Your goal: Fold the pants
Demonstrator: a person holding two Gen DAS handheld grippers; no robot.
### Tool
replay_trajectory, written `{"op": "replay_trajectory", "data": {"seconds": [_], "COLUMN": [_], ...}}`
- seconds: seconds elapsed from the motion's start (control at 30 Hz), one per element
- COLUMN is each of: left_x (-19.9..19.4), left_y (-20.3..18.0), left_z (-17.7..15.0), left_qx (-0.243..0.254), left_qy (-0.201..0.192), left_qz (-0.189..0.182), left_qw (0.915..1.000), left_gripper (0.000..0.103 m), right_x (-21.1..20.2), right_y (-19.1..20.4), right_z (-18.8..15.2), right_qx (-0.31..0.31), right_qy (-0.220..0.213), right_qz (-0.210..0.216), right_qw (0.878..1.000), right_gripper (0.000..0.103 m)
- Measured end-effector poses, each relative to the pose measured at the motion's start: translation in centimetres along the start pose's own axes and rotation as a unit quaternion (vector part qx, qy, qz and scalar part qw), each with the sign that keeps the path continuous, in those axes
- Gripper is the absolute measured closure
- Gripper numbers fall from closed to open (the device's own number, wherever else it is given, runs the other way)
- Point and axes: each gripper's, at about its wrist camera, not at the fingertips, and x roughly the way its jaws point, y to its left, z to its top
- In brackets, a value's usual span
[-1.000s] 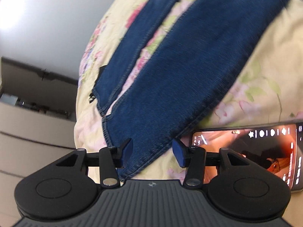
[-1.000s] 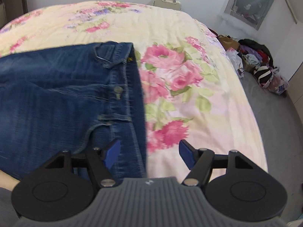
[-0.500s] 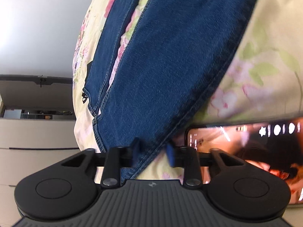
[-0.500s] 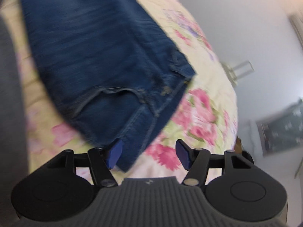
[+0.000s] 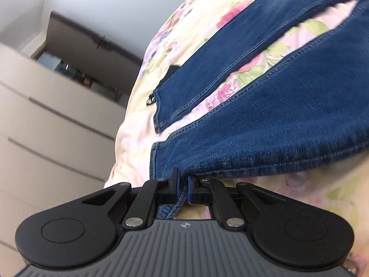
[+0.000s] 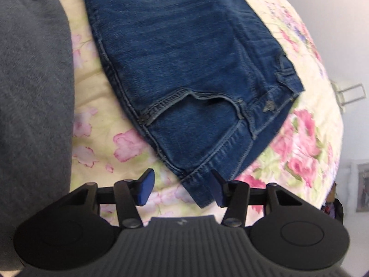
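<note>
Blue jeans (image 5: 265,124) lie spread on a floral bedspread (image 5: 184,25). In the left wrist view both legs run away from me, and my left gripper (image 5: 182,187) is shut on the hem of the near leg, lifting it slightly off the bed. The far leg's hem (image 5: 170,106) lies flat. In the right wrist view the waistband end of the jeans (image 6: 184,69) lies flat, with pocket and button showing. My right gripper (image 6: 182,188) is open, its jaws straddling the near waistband corner (image 6: 200,189) without closing on it.
A grey-clad leg or sleeve of the person (image 6: 32,92) fills the left of the right wrist view. White drawers (image 5: 46,127) stand beside the bed. A suitcase handle (image 6: 350,92) and clutter sit past the bed's far edge.
My left gripper closed on the near leg hem and lifted it; the phone left its view. My right gripper swung over to the near waistband corner, still open.
</note>
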Motion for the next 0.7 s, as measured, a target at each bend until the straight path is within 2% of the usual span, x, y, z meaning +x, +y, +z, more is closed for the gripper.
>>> {"op": "replay_trajectory", "data": {"seconds": [0.17,0.27,0.4,0.47,0.5,0.57,0.63,0.7], "left_x": [0.1,0.1,0.3,0.2,0.0,0.0,-0.1,-0.1], "left_y": [-0.4,-0.6,-0.5,-0.3,-0.2,-0.1,0.1,0.4], "left_z": [0.9,1.0,1.2,1.2,1.2,1.3,1.4,1.6], "left_qx": [-0.014,-0.024,-0.053,-0.067,-0.073,-0.082,-0.091,-0.099], "left_qy": [0.028,0.047,0.066,0.071,0.074,0.078,0.083,0.086], "left_qz": [0.015,0.021,0.023,0.022,0.023,0.024,0.024,0.023], "left_qw": [0.9994,0.9984,0.9962,0.9950,0.9943,0.9933,0.9921,0.9911], "left_gripper": [0.097,0.097,0.097,0.097,0.097,0.097,0.097,0.097], "right_x": [1.3,2.1,2.6,2.4,2.2,1.5,0.8,0.0], "right_y": [0.6,1.0,2.2,2.8,3.2,3.7,4.0,4.0], "right_z": [0.2,0.1,-0.5,-0.9,-1.3,-2.1,-2.4,-2.4], "right_qx": [-0.055,-0.086,-0.141,-0.175,-0.195,-0.219,-0.236,-0.231], "right_qy": [-0.016,-0.022,-0.046,-0.062,-0.070,-0.084,-0.092,-0.093], "right_qz": [0.015,0.018,-0.001,-0.024,-0.042,-0.060,-0.076,-0.086], "right_qw": [0.998,0.996,0.989,0.982,0.977,0.970,0.964,0.965], "right_gripper": [0.048,0.048,0.050,0.066,0.067,0.079,0.086,0.089]}}
